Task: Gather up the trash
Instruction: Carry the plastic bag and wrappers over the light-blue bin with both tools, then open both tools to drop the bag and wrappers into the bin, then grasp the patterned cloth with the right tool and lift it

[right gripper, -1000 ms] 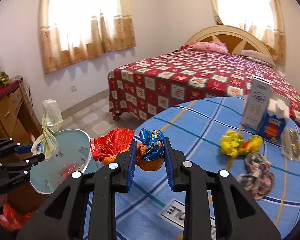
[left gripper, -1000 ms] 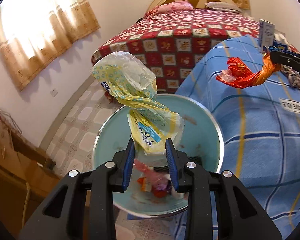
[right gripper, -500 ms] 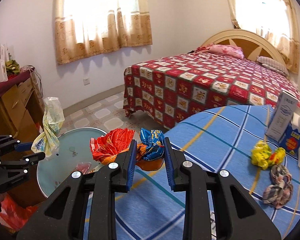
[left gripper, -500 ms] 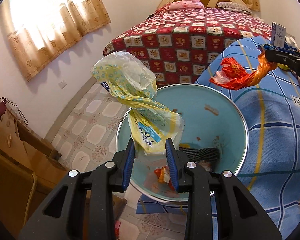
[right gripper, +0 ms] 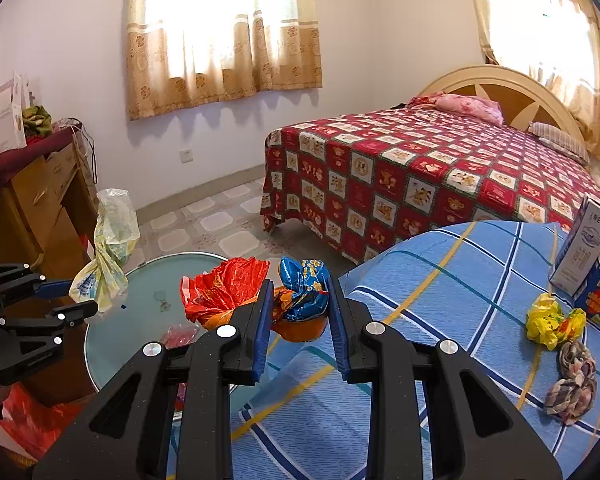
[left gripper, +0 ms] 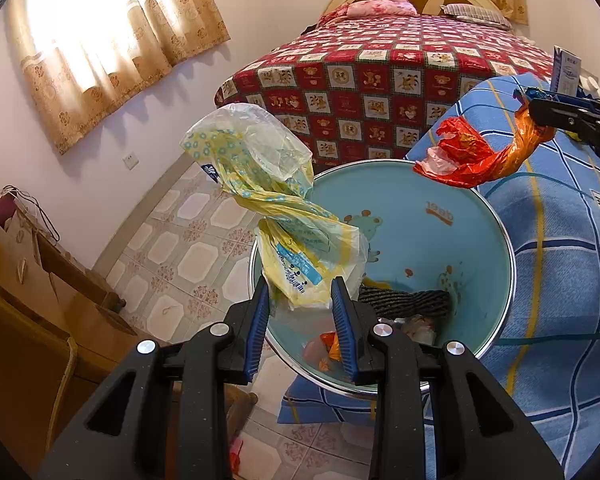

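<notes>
Little writing reads clearly. Inside the bin (left gripper: 472,240) we make out an orange word, upside down, perhaps "deer", beside cartoon prints. On the blue checked cloth (left gripper: 560,280) a white label shows partial letters we cannot read. The bag (left gripper: 296,240) carries blue print too small to tell. Two cartons (right gripper: 584,256) stand on the cloth, a white one and a blue one; their text is illegible.

Our left gripper (left gripper: 300,300) pinches the lower end of the yellow-and-clear bag, which twists upward above the bin's near rim. Our right gripper (right gripper: 298,308) clamps a twisted wrapper (right gripper: 296,292), red at one end, blue at the other, orange in the middle, held near the bin's edge over the cloth's border.

The bin already holds a dark striped rag (left gripper: 404,300) and small scraps. On the cloth lie a yellow wad (right gripper: 548,320) and a mottled wad (right gripper: 572,380), just beside each other. Beyond stand a bed (right gripper: 420,168) and a wooden dresser (right gripper: 40,200).
</notes>
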Tool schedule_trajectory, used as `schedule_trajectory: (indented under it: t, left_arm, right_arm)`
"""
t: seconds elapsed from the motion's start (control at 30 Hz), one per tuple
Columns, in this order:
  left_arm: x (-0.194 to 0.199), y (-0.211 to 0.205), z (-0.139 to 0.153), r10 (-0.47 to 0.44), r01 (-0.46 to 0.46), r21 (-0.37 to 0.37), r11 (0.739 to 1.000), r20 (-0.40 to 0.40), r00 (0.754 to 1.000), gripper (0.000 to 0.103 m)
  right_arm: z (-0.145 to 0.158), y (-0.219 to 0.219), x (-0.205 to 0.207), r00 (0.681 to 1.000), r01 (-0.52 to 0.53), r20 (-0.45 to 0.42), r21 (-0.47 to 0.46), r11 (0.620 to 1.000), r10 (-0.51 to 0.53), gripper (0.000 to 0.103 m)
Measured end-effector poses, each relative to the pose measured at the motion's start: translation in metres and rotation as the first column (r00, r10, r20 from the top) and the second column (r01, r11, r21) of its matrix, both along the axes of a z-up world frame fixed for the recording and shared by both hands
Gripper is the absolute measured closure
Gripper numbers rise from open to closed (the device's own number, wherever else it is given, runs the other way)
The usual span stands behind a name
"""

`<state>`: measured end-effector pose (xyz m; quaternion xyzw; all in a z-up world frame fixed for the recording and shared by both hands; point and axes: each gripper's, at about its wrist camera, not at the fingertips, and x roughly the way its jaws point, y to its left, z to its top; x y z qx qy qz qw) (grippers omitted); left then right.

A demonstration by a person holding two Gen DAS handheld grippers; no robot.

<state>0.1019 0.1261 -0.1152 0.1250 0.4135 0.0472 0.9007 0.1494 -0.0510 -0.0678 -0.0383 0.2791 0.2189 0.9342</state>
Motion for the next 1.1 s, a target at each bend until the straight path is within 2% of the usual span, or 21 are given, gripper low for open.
schedule_trajectory:
  t: [0.27, 0.37, 0.4, 0.5, 0.6, 0.73, 0.83, 0.93, 1.0, 1.03, 1.1]
  left_arm:
    - [0.0, 0.0, -0.001, -0.001, 0.001, -0.002, 1.0, -0.001, 1.0, 0.071]
    - [-0.001, -0.004, -0.003, -0.014, 0.014, -0.009, 1.0, -0.009, 1.0, 0.067]
    - [-0.001, -0.007, -0.003, -0.02, 0.02, -0.01, 1.0, -0.009, 1.0, 0.065]
    - [-0.004, -0.011, -0.003, -0.025, 0.025, -0.019, 0.999, 0.001, 1.0, 0.049]
    - [-0.005, -0.013, -0.003, -0.025, 0.025, -0.021, 0.999, 0.003, 1.0, 0.045]
    - [-0.003, -0.01, -0.003, -0.01, 0.01, -0.037, 0.999, 0.005, 1.0, 0.036]
    - [-0.004, -0.011, -0.003, 0.004, -0.003, -0.039, 0.999, 0.016, 1.0, 0.022]
    - [-0.002, -0.014, -0.005, 0.008, -0.007, -0.042, 0.999, 0.025, 1.0, 0.016]
    - [0.001, -0.018, -0.006, 0.017, -0.015, -0.039, 0.999, 0.035, 0.999, 0.012]
    - [0.004, -0.02, -0.007, 0.019, -0.018, -0.039, 0.999, 0.038, 0.999, 0.011]
    - [0.01, -0.028, -0.009, 0.013, -0.011, -0.051, 0.999, 0.032, 0.999, 0.011]
  right_arm:
    - [0.0, 0.012, -0.002, 1.0, -0.027, -0.002, -0.011, 1.0, 0.027, 0.075]
    - [-0.002, 0.017, -0.002, 0.998, -0.063, -0.021, -0.009, 0.998, 0.063, 0.073]
    - [-0.003, 0.02, -0.003, 0.997, -0.079, -0.021, -0.009, 0.997, 0.079, 0.069]
    - [-0.007, 0.024, -0.003, 0.994, -0.1, -0.036, -0.025, 0.995, 0.099, 0.045]
    - [-0.01, 0.026, -0.006, 0.994, -0.099, -0.039, -0.039, 0.994, 0.098, 0.044]
    - [-0.012, 0.02, -0.009, 0.996, -0.079, -0.04, -0.034, 0.996, 0.077, 0.037]
    - [-0.014, 0.01, -0.014, 0.998, -0.054, -0.038, -0.053, 0.997, 0.052, 0.037]
    - [-0.015, -0.008, -0.022, 1.0, -0.007, -0.029, -0.083, 0.997, 0.005, 0.037]
    - [-0.015, -0.033, -0.025, 0.998, 0.053, -0.03, -0.091, 0.994, -0.056, 0.037]
    - [-0.016, -0.057, -0.027, 0.991, 0.124, -0.032, -0.096, 0.988, -0.127, 0.037]
    - [-0.016, -0.079, -0.027, 0.98, 0.192, -0.038, -0.102, 0.976, -0.197, 0.037]
